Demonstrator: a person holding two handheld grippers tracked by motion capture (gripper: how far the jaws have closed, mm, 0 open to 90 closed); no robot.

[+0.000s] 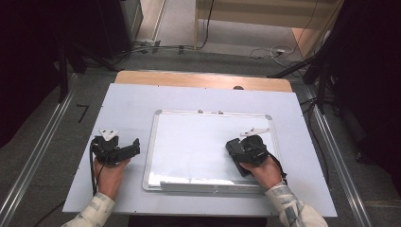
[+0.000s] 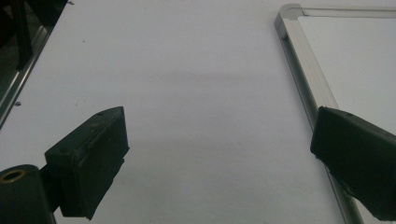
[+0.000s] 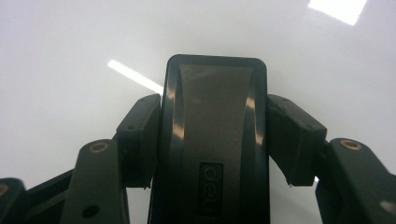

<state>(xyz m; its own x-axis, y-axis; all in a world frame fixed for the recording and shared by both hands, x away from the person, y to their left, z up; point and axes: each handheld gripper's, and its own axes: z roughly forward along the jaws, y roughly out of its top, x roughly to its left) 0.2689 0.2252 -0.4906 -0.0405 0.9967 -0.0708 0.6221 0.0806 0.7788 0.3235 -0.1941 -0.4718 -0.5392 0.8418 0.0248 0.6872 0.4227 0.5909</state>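
A white-surfaced whiteboard (image 1: 198, 137) in a silver frame lies flat in the middle of the table. My right gripper (image 1: 238, 149) rests on its right half, shut on a black board eraser (image 1: 234, 153). In the right gripper view the eraser (image 3: 215, 93) stands lengthwise, both pads of the right gripper (image 3: 215, 121) press on its sides, and the glossy board (image 3: 70, 56) lies beneath. My left gripper (image 1: 135, 146) sits on the table just left of the board's frame. Its jaws stand wide open, and the left gripper (image 2: 219, 130) holds nothing over the bare table, with the frame's corner (image 2: 289, 18) to the right.
The pale table top (image 1: 127, 101) has a wooden strip (image 1: 198, 79) along its far edge. A silver pen tray (image 1: 198, 186) runs along the board's near edge. Metal rails (image 1: 42, 151) flank the table, and cables (image 1: 272, 52) lie on the floor beyond.
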